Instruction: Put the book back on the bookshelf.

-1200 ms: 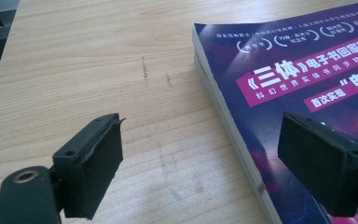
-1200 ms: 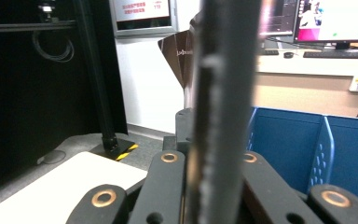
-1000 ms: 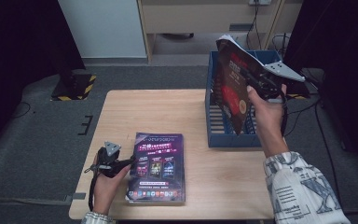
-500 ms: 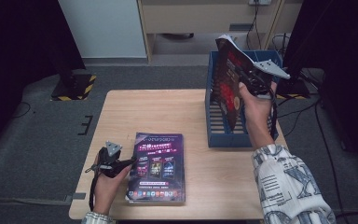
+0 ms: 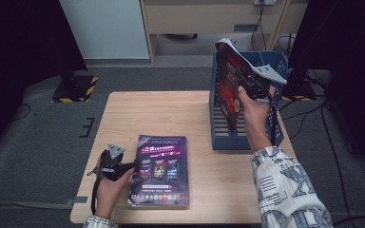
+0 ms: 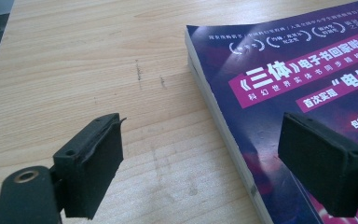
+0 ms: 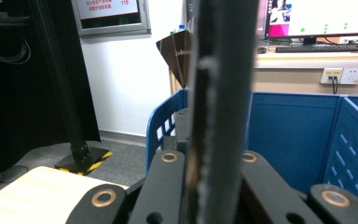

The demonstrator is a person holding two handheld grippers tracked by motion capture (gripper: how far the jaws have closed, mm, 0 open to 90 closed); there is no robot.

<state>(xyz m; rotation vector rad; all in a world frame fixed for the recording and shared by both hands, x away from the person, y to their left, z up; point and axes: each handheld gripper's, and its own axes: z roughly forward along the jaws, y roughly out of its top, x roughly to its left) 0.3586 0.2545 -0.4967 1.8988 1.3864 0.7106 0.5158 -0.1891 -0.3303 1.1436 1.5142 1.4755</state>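
Note:
A purple-covered book (image 5: 160,171) lies flat near the table's front edge. My left gripper (image 5: 127,166) rests at its left side and is open. In the left gripper view (image 6: 200,163) one jaw stands over bare wood and the other over the book's cover (image 6: 279,93), with the book's edge between them and untouched. My right gripper (image 5: 247,88) is shut on a dark red book (image 5: 228,90), which it holds upright on edge over the blue crate (image 5: 237,142). The right gripper view (image 7: 209,186) looks straight along that book's edge (image 7: 221,93).
The blue slatted crate (image 7: 298,126) stands at the table's right side. The wooden table (image 5: 171,114) is bare between the flat book and the crate. Beyond the table are a grey floor, a black stand with a yellow-striped base (image 5: 73,88) and a cabinet.
My right hand has carried the dark red book left and down, closer over the crate, and the book now stands more upright. The left gripper and the flat book have not moved.

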